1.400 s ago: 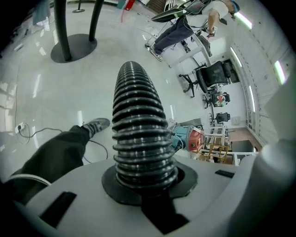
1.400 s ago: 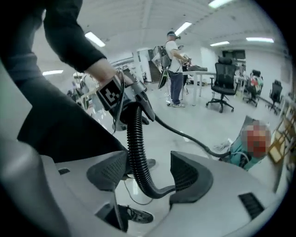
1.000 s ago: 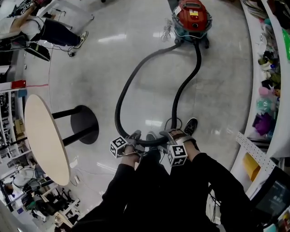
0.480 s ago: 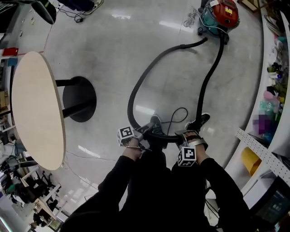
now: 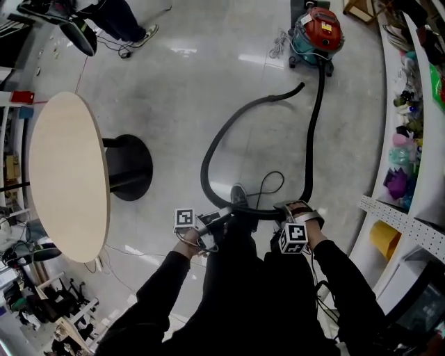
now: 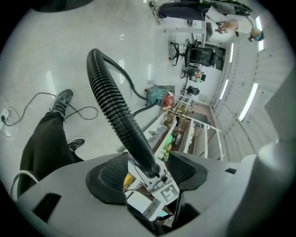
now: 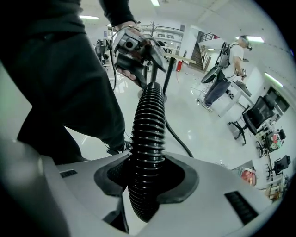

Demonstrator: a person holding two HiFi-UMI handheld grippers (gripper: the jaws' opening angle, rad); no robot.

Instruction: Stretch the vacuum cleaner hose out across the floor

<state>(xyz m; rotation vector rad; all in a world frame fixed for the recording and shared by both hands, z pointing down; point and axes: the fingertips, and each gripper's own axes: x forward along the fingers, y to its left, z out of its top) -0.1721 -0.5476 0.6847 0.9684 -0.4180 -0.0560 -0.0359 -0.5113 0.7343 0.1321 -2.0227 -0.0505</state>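
The black ribbed vacuum hose (image 5: pixel 206 163) runs from the red vacuum cleaner (image 5: pixel 318 31) down the floor, bends at my feet and loops back up. My right gripper (image 5: pixel 292 208) is shut on the hose (image 7: pixel 148 134). Its pads (image 7: pixel 111 178) press the ribs on both sides, and its jaws have just been closing. My left gripper (image 5: pixel 219 217) straddles the hose (image 6: pixel 111 106) further along. Its jaws have just been opening, and both pads (image 6: pixel 108 178) stand clear of the hose. In the right gripper view the left gripper (image 7: pixel 136 48) shows at the hose's far end.
A round wooden table (image 5: pixel 66 174) on a black base (image 5: pixel 128 167) stands to the left. Shelves of goods (image 5: pixel 410 104) line the right side. A thin cord (image 5: pixel 268 184) lies by my shoe (image 5: pixel 238 195). A person's legs (image 5: pixel 122 17) show at the top left.
Both grippers have backed away from the vacuum cleaner with the hose, and the loop has drawn out longer and narrower. The left gripper has risen and tipped toward level.
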